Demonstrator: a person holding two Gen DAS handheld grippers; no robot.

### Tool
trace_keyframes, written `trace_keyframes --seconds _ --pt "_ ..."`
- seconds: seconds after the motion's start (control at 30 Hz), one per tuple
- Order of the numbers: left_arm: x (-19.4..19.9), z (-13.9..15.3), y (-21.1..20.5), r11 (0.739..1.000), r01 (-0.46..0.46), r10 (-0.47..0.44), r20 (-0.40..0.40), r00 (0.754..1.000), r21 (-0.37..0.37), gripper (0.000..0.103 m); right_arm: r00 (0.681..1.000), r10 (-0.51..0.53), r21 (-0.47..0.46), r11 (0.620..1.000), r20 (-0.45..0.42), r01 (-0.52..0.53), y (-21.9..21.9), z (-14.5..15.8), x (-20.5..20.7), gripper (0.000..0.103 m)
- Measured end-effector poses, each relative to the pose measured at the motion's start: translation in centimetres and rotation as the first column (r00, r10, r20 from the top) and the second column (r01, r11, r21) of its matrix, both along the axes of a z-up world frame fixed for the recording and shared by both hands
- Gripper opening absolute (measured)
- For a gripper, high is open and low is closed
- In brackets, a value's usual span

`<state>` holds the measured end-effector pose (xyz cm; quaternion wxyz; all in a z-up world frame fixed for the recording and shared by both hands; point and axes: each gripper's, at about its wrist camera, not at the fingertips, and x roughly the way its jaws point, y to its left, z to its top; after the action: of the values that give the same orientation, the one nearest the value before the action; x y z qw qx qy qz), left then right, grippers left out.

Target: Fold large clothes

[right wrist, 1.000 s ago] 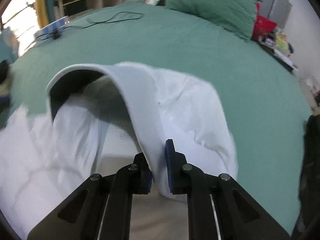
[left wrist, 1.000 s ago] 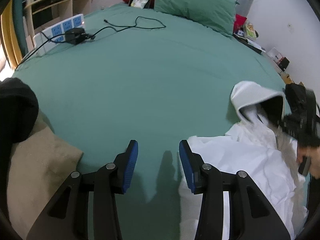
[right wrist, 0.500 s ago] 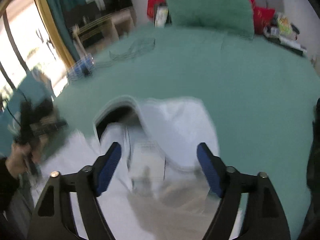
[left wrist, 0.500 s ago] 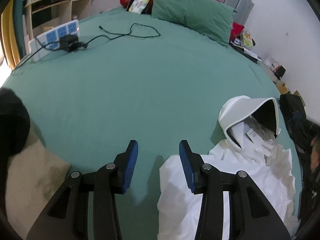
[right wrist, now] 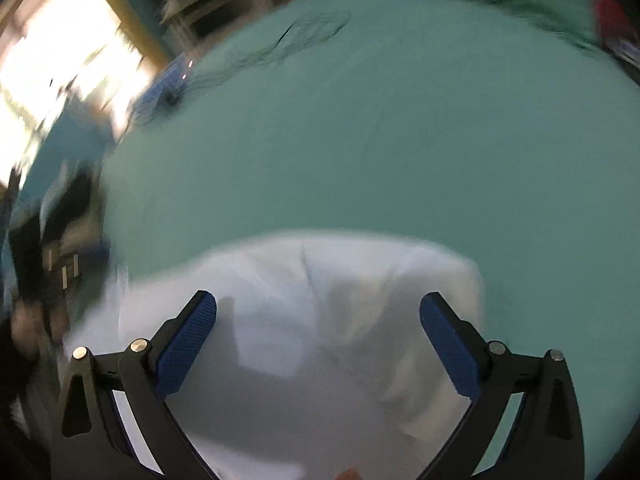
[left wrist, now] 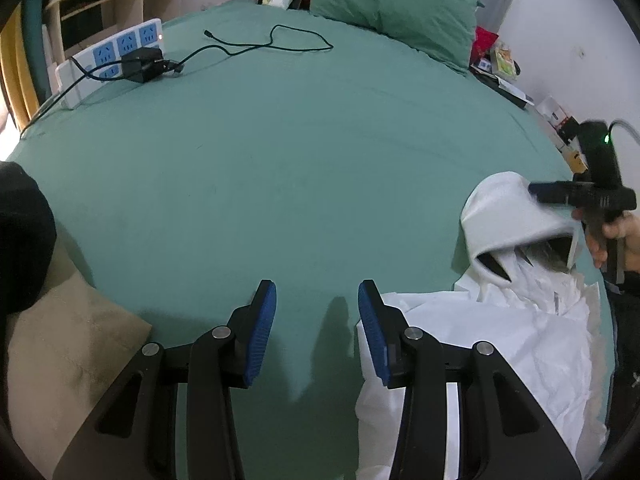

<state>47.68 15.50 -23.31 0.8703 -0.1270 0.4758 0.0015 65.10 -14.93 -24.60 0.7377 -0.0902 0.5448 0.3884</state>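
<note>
The right tool (right wrist: 318, 338) stands with its blue pads spread wide, having just been opening, and nothing is caught between them; the white hooded garment (right wrist: 320, 320) lies loose on the bed below the gap. That view is smeared with motion blur. In the left wrist view the right tool (left wrist: 580, 194) shows as a dark shape held in a hand (left wrist: 622, 232) just above the garment's hood (left wrist: 516, 216), which stands up in a dome with its dark opening facing the near edge.

The left tool (left wrist: 316, 300) has its pads partly apart over bare sheet, gripping nothing; its right pad sits just beside the garment's (left wrist: 480, 340) near edge.

The garment is heaped and rumpled at the near right part of the green bed (left wrist: 280, 160). To the near left lies a tan cloth (left wrist: 72, 344) with something black (left wrist: 20, 236) above it. Farther off are a white power strip (left wrist: 116, 50) with a black charger and cable (left wrist: 264, 42), then a green pillow (left wrist: 392, 4) at the headboard.
</note>
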Motion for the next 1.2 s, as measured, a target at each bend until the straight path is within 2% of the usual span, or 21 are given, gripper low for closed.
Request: trace_keyframes --seconds 0.07,0.17,0.33,0.43,0.53,0.6,0.67,0.7,0.73,0.77,0.8,0.83,0.9,0.97,1.03,1.07,1.1,1.13,1.2 --pt "-0.1 -0.2 0.1 1.000 0.007 -0.007 -0.008 1.000 -0.010 0.045 0.994 0.106 -0.079 0.991 -0.021 -0.107 0.7 -0.6 -0.5 0.101" --pt "-0.2 -0.4 -0.2 1.000 0.017 -0.018 -0.015 1.000 -0.017 0.045 0.968 0.252 -0.177 0.952 -0.022 -0.251 2.3 -0.7 -2.4 0.101" --pt "-0.1 -0.4 -0.9 0.999 0.047 -0.047 -0.013 0.999 -0.005 0.045 0.896 0.435 -0.323 0.839 -0.088 -0.439 6.1 -2.7 -3.6 0.102" --pt "0.0 -0.8 -1.0 0.998 0.054 -0.055 -0.022 0.998 -0.015 0.045 0.865 0.496 -0.388 0.785 -0.070 -0.482 8.3 -3.6 -3.6 0.103" --pt "0.0 -1.2 -1.0 0.998 0.059 -0.059 -0.036 0.998 -0.011 0.045 0.852 0.518 -0.400 0.766 -0.082 -0.504 9.2 -3.8 -3.4 0.103" --pt "0.0 -1.2 -1.0 0.998 0.063 -0.063 -0.035 0.997 -0.007 0.045 0.858 0.510 -0.404 0.772 -0.067 -0.491 9.2 -3.9 -3.6 0.103" --pt "0.0 -1.1 -1.0 0.998 0.066 -0.066 -0.035 0.997 -0.008 0.045 0.862 0.504 -0.397 0.781 -0.054 -0.481 8.9 -3.6 -4.0 0.094" --pt "0.0 -1.0 -1.0 0.998 0.065 -0.065 -0.035 0.997 -0.015 0.045 0.865 0.500 -0.387 0.793 -0.028 -0.471 8.7 -3.2 -4.5 0.087" --pt "0.0 -0.8 -0.9 0.998 0.062 -0.062 -0.035 0.997 -0.021 0.045 0.871 0.491 -0.381 0.803 -0.009 -0.457 8.6 -3.0 -5.8 0.068" --pt "0.0 -0.6 -0.9 0.998 0.058 -0.059 -0.032 0.998 -0.028 0.045 0.871 0.490 -0.368 0.813 0.014 -0.451 8.3 -2.5 -6.4 0.057" --pt "-0.1 -0.5 -0.9 0.998 0.057 -0.057 -0.029 0.998 -0.030 0.045 0.870 0.485 -0.379 0.824 0.087 -0.421 8.3 -1.8 -7.7 0.044" --pt "-0.1 -0.2 -0.9 0.998 0.055 -0.055 -0.023 0.998 -0.031 0.045 0.863 0.485 -0.409 0.823 0.142 -0.395 8.4 -1.5 -8.6 0.035" --pt "-0.4 0.3 -1.1 0.998 0.053 -0.053 -0.010 0.999 -0.030 0.045 0.821 0.493 -0.478 0.817 0.286 -0.324 8.8 -0.9 -11.7 0.031" --pt "-0.6 0.7 -1.3 0.998 0.055 -0.055 0.000 0.999 -0.031 0.045 0.761 0.505 -0.548 0.802 0.408 -0.238 9.2 -1.0 -14.6 0.030" --pt "-0.9 1.3 -1.6 0.997 0.062 -0.061 0.014 0.998 -0.037 0.045 0.682 0.498 -0.605 0.790 0.536 -0.101 9.5 -1.2 -17.5 0.030" --pt "-1.2 1.6 -1.8 0.997 0.065 -0.064 0.021 0.998 -0.033 0.045 0.625 0.502 -0.632 0.775 0.597 -0.019 9.7 -1.4 -19.1 0.030" --pt "-1.3 1.8 -1.9 0.997 0.067 -0.066 0.023 0.998 -0.030 0.045 0.580 0.513 -0.641 0.767 0.633 0.022 9.9 -1.5 -20.5 0.030" --pt "-1.5 2.0 -2.1 0.997 0.071 -0.070 0.028 0.997 -0.030 0.045 0.517 0.534 -0.657 0.750 0.669 0.075 10.2 -2.0 -22.4 0.030" --pt "-2.0 2.4 -2.3 0.996 0.076 -0.075 0.036 0.997 -0.034 0.045 0.444 0.560 -0.667 0.734 0.700 0.126 9.8 -2.7 -24.9 0.029"
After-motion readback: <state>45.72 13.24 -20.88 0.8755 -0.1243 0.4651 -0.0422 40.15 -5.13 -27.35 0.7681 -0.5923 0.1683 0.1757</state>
